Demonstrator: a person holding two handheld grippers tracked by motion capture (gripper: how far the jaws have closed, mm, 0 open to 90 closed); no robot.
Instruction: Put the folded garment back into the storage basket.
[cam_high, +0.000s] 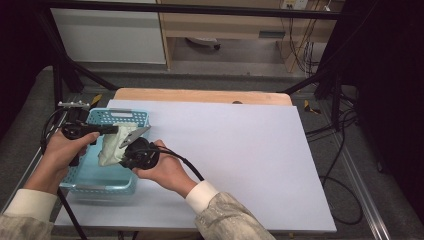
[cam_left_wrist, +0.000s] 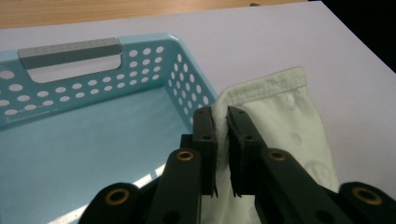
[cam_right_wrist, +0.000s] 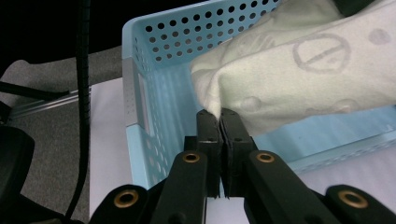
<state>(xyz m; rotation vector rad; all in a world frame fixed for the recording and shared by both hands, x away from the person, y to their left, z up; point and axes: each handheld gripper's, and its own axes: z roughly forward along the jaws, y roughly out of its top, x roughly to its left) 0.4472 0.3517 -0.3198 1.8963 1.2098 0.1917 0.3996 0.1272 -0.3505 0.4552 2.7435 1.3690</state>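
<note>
The person stood at the near side of the table (cam_high: 240, 150), a gripper in each hand, and both grippers were clamped on one pale cloth (cam_high: 112, 147) that hung between them over the light-blue basket (cam_high: 120, 116).

The left gripper (cam_left_wrist: 222, 114) had its jaws closed on a fold of the cloth (cam_left_wrist: 285, 121); the stitched hem rose just beyond the jaw tips and the rest of the fabric fell away to the right of them, over the white table cover. To the left of those jaws and beyond them lay the basket's (cam_left_wrist: 140, 70) perforated wall with its grey handle strip (cam_left_wrist: 70, 52), and the basket's bare floor sat low to the left of them.

The right gripper (cam_right_wrist: 220, 114) was likewise shut, pinching an edge of the cloth (cam_right_wrist: 299, 79) right at its jaw tips. The bulk of the fabric, faintly printed with circles and spots, bulged above and to the right of those jaws. The basket's (cam_right_wrist: 187, 35) corner stood just behind the tips, its holed wall running up and to the right, and a black cable (cam_right_wrist: 84, 93) hung well off to the left of them.

From above, the left gripper (cam_high: 107, 130) reached in across the basket's near-left side, and the right gripper (cam_high: 131, 141) held the cloth at the basket's right rim, the two close together.
</note>
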